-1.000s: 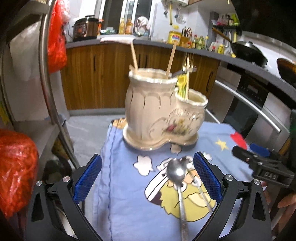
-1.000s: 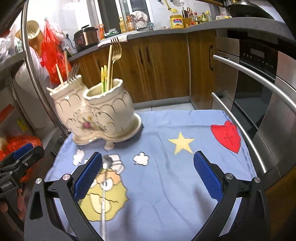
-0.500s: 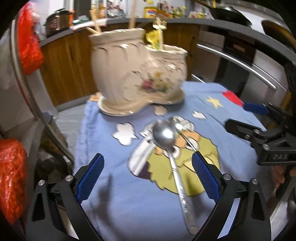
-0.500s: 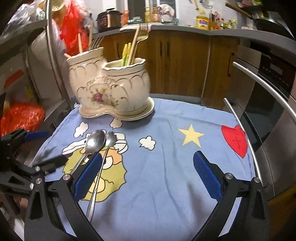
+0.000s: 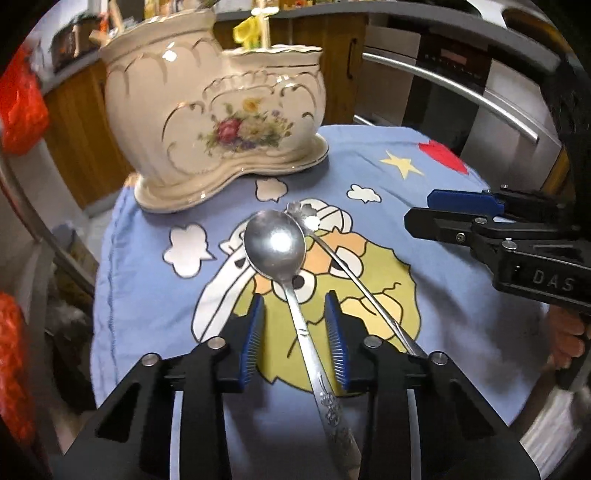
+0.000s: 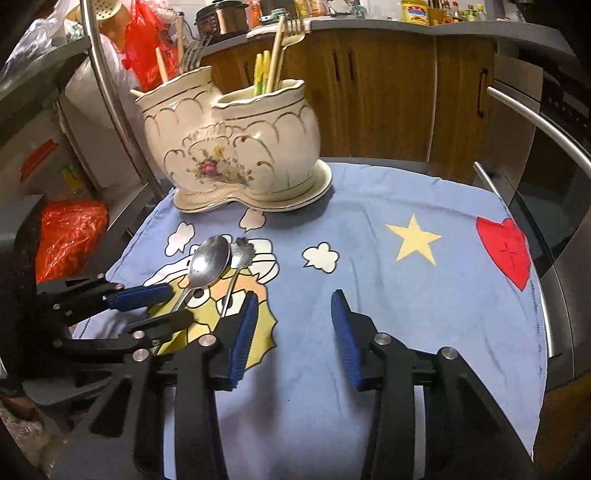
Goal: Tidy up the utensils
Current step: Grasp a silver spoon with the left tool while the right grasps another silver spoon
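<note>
A large steel spoon (image 5: 275,247) lies on the blue cartoon cloth (image 5: 147,295), bowl toward the cream ceramic utensil holder (image 5: 221,110). My left gripper (image 5: 294,321) straddles its handle. The jaws are closing, and a gap still shows on both sides of the handle. A thinner spoon (image 5: 303,212) with a flower-shaped bowl lies just right of it. My right gripper (image 6: 293,321) hangs over bare cloth, its jaws closing with nothing between them. In the right wrist view the large spoon (image 6: 208,260), thin spoon (image 6: 243,247), holder (image 6: 236,147) and left gripper (image 6: 173,306) sit at the left.
The holder has forks (image 6: 295,31), wooden chopsticks and yellow sticks in it. Red plastic bags (image 6: 70,236) and a curved metal rail (image 6: 110,103) stand at the left. An oven with a steel bar handle (image 5: 450,96) is to the right, and wooden cabinets (image 6: 388,92) are behind.
Both grippers' jaws have narrowed from wide open. My left gripper has come down and forward, so the large spoon's handle now runs between its pads. My right gripper has sunk slightly.
</note>
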`<state>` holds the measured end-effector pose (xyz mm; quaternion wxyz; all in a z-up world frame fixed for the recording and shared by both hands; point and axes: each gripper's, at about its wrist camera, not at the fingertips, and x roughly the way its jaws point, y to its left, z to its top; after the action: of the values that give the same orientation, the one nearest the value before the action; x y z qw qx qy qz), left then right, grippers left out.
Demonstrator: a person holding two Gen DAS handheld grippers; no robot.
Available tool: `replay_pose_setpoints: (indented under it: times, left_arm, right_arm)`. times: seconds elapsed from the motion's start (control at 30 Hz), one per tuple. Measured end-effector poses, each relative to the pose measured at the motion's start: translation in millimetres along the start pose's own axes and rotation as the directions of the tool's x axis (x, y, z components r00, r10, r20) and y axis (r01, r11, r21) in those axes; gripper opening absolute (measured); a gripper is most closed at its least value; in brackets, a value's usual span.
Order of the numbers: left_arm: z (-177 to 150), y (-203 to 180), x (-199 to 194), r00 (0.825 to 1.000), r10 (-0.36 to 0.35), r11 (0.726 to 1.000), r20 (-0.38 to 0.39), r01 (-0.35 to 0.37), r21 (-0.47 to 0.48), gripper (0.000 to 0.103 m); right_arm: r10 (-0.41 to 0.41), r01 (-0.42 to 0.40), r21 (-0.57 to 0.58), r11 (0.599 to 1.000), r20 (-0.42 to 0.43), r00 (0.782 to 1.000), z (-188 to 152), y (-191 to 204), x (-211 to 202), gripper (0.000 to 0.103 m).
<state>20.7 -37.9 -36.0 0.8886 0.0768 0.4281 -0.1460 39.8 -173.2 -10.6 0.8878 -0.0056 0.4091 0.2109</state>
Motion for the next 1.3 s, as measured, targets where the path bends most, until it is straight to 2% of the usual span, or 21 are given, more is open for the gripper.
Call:
replay_pose_setpoints:
  times: [0.03, 0.1, 0.17, 0.23, 0.33, 0.4, 0.53, 0.63, 0.8, 0.87, 0.97, 1.3]
  left_arm:
    - [0, -3, 2, 1.0, 0.031, 0.999, 0.007, -0.031, 0.019, 0.021]
    - [1, -5, 3, 0.999, 0.047, 0.998, 0.014, -0.047, 0.032, 0.011]
    - [1, -7, 4, 0.998, 0.065, 0.997, 0.02, -0.066, 0.046, 0.01]
    - [1, -4, 3, 0.998, 0.055, 0.998, 0.02, -0.056, 0.032, 0.006]
    - [1, 5, -4, 0.999, 0.029, 1.0, 0.04, -0.028, -0.011, 0.006]
    - [1, 12, -12, 0.997, 0.035, 0.999, 0.069, -0.032, -0.036, 0.006]
    - [-2, 25, -18, 0.997, 0.037, 0.996, 0.071, -0.031, -0.086, 0.006]
    - [-4, 32, -22, 0.997, 0.033, 0.994, 0.076, -0.025, -0.106, 0.006]
    - [-5, 33, -25, 0.996, 0.015, 0.994, 0.083, -0.005, -0.113, 0.006]
    - [-6, 34, -26, 0.996, 0.011, 0.994, 0.085, -0.001, -0.112, 0.006]
    - [-6, 35, -28, 0.996, 0.001, 0.994, 0.09, 0.009, -0.111, 0.006]
    - [-7, 37, -36, 0.993, -0.022, 0.993, 0.117, 0.035, -0.112, 0.006]
  right_arm:
    - [0.003, -0.003, -0.003, 1.0, -0.001, 1.0, 0, 1, 0, 0.041]
    - [0.008, -0.008, -0.006, 1.0, -0.009, 1.0, -1, 3, 2, 0.041]
    - [0.02, -0.02, -0.008, 1.0, -0.017, 1.0, -1, 5, 4, 0.041]
    - [0.023, -0.023, -0.012, 1.0, -0.025, 0.999, -1, 7, 6, 0.041]
    - [0.024, -0.026, -0.031, 0.999, -0.034, 0.999, -1, 13, 11, 0.041]
    - [0.031, -0.033, -0.048, 0.998, -0.033, 0.999, -1, 19, 12, 0.041]
    - [0.016, -0.019, -0.087, 0.996, -0.035, 0.999, 1, 32, 19, 0.04]
    - [0.0, -0.005, -0.113, 0.994, -0.052, 0.999, 4, 41, 29, 0.03]
    - [-0.023, 0.013, -0.151, 0.988, -0.066, 0.998, 7, 57, 41, 0.021]
    - [-0.051, 0.035, -0.175, 0.984, -0.087, 0.995, 7, 63, 48, 0.011]
    - [-0.076, 0.056, -0.206, 0.977, -0.09, 0.993, 6, 70, 51, 0.008]
    - [0.004, -0.014, -0.106, 0.994, -0.095, 0.995, 8, 59, 46, 0.003]
